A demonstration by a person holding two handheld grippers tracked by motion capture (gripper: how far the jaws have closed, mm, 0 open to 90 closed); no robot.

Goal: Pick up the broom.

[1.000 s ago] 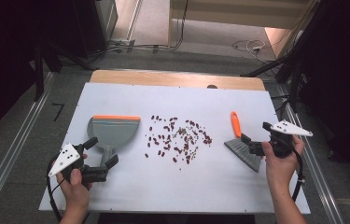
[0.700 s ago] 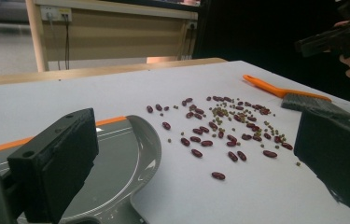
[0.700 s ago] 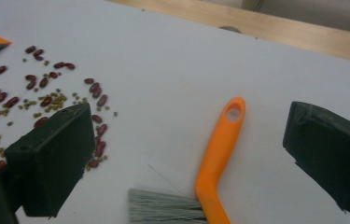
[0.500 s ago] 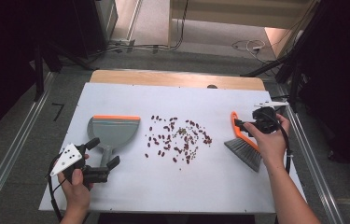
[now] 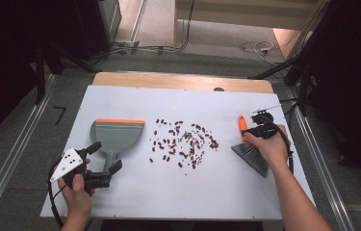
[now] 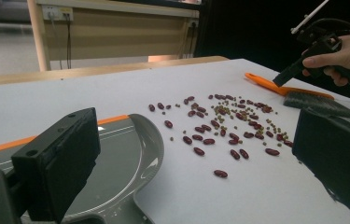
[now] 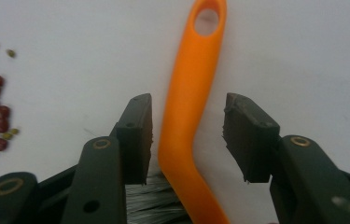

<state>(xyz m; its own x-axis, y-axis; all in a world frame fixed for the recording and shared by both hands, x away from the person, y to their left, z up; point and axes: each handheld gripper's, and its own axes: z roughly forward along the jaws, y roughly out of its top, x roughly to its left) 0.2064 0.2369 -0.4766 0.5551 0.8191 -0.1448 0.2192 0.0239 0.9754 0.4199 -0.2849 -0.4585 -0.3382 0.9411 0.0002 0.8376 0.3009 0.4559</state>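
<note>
A: Starting at the left?

B: Left gripper (image 5: 105,157) near the table's (image 5: 135,202) front edge, jaws spread wide, nothing between them. Just beyond it the dustpan (image 5: 115,134), stem toward the person, orange lip toward the far edge.

A: And in the middle?

B: Loose beans (image 5: 185,142), red and small green, scattered between dustpan and brush, touching neither.

A: Then the right side?

B: Brush (image 5: 251,154) flat on the table just right of the beans. Long axis running away from the person and leaning a little left: bristles at the near end, orange handle (image 7: 196,70) pointing off to the far side, hanging hole at its tip.

A: Right gripper?

B: Right gripper (image 7: 189,135) coming in from the bristle end, lined up along that same axis. Jaws just been closing, now partly shut and straddling the handle at its bend. Not gripping yet: clear gap at one pad, a sliver at the other.

A: So the next move?

B: Probably only a squeeze across the handle's narrow width; no turning of the wrist called for.
</note>
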